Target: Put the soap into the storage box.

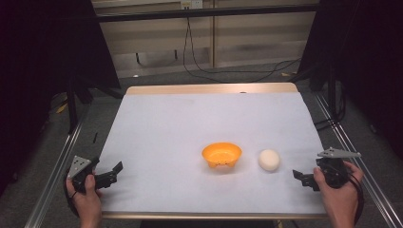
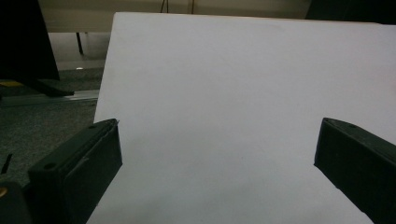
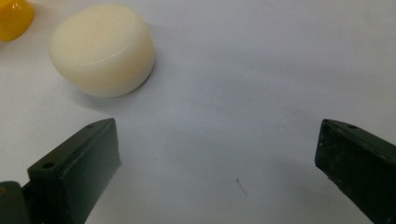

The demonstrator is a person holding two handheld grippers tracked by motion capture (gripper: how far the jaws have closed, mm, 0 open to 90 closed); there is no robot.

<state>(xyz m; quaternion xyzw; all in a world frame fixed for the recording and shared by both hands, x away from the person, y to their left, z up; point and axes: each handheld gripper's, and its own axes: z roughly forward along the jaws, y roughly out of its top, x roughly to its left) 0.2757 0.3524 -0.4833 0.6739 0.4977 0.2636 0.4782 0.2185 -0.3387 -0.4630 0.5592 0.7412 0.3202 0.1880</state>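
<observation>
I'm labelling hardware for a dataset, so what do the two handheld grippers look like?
Both are black. The left gripper and the right gripper each have two blocky jaws with small round holes, a grey three-cornered plate on top and a black cable trailing by the hand. No sleeves show.

One orange bowl [image 1: 221,155], one cream puck [image 1: 269,159], two grippers — left [image 1: 110,174], right [image 1: 301,176].

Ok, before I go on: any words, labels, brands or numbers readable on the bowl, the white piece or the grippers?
None can be read.
Orange bowl: plain, no print that shows.
White round piece: smooth, no marking.
Left gripper and right gripper: black jaws, no lettering visible.
White table cover: blank.
Small pale thing on the far wall: too small and blurred to tell whether it bears text.
</observation>
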